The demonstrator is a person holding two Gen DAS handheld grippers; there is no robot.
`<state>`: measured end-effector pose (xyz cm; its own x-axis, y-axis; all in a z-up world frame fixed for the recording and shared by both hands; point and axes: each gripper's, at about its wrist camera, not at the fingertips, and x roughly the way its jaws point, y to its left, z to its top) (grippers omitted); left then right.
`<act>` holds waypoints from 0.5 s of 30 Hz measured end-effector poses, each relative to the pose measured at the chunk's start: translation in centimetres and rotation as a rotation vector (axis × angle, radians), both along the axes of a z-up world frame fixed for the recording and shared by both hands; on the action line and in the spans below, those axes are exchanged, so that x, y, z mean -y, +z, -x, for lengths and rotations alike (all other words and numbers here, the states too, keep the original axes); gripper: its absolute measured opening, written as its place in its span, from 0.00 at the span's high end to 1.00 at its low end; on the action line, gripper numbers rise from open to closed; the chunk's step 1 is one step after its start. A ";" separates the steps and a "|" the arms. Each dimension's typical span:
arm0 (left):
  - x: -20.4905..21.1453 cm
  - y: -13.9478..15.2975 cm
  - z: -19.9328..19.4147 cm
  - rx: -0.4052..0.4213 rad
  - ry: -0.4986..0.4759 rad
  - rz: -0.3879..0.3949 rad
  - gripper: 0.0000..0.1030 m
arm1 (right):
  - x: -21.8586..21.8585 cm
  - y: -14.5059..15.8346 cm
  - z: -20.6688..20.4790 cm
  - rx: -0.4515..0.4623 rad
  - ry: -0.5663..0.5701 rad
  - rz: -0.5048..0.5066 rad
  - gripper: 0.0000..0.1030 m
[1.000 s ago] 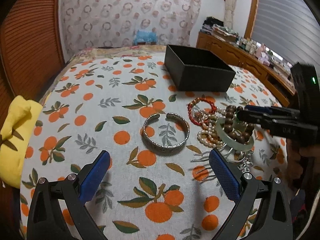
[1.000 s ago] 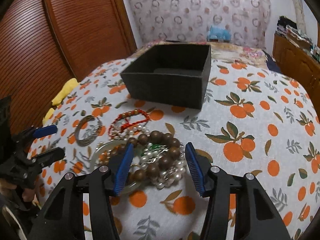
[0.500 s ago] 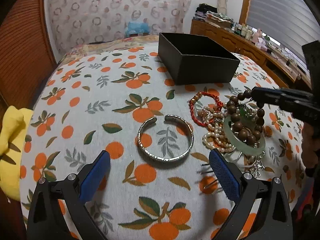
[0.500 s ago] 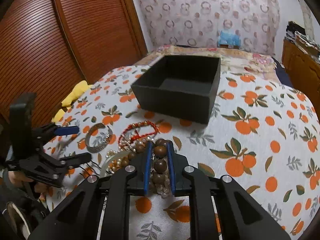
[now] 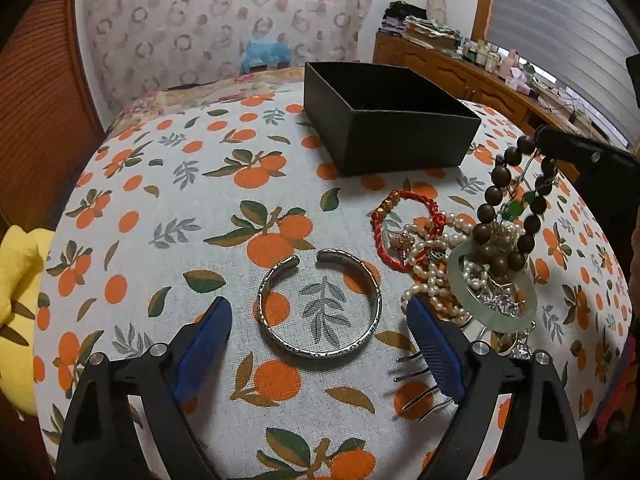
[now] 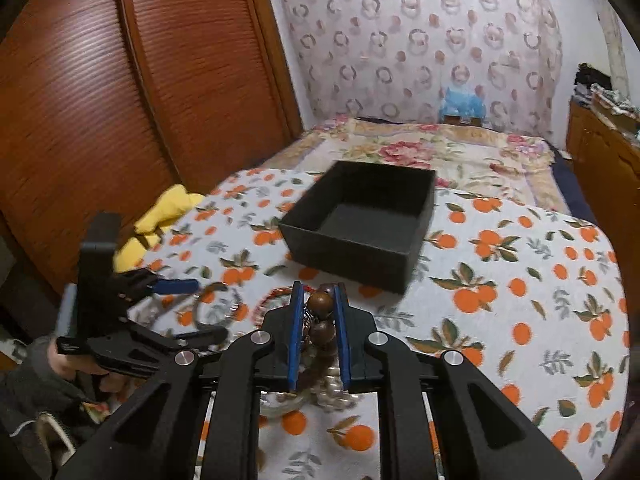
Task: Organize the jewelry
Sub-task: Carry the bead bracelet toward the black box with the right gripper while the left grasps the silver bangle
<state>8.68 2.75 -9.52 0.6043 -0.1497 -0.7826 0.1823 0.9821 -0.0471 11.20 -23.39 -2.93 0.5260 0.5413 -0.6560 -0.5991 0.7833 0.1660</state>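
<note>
A silver cuff bracelet [image 5: 316, 353] lies flat on the orange-print cloth. My left gripper [image 5: 318, 332] straddles it with closing jaws, and the blue pads stand clear of the metal. My right gripper [image 6: 319, 300] is shut on a brown wooden bead bracelet [image 6: 320, 302]. In the left wrist view that bead bracelet [image 5: 486, 212] hangs from the right gripper [image 5: 560, 144] above the jewelry pile. The pile holds a red cord bracelet [image 5: 400, 232], pearl strands [image 5: 436, 280] and a pale green jade bangle [image 5: 492, 304]. An open black box [image 5: 400, 140] stands behind it.
A silver hair fork [image 5: 416, 380] lies by the left gripper's right finger. A yellow cloth [image 5: 16, 300] sits at the table's left edge. Brown slatted wardrobe doors [image 6: 120, 100] stand on the left, a floral bed [image 6: 420, 152] is behind the table, and a wooden dresser [image 5: 460, 76] is on the right.
My right gripper shut on the brown bead bracelet and lifted it off the pile. My left gripper moved in over the silver cuff, and its jaws narrowed a little.
</note>
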 end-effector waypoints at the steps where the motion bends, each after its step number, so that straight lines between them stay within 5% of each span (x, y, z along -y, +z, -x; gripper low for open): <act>1: 0.0 0.0 0.0 0.001 0.000 -0.001 0.17 | 0.1 -0.5 -0.1 0.004 -0.012 0.030 0.84; 6: -0.1 0.0 0.0 0.003 -0.003 -0.004 0.17 | 1.5 -3.1 -1.0 0.008 -0.095 0.150 0.84; 13: -0.6 0.3 -0.2 0.018 0.014 -0.001 0.44 | 4.2 -4.4 -1.9 -0.016 -0.146 0.160 0.88; 15: -0.7 0.4 -0.3 0.018 0.013 -0.001 0.44 | 4.5 -4.4 -2.0 -0.034 -0.141 0.140 0.87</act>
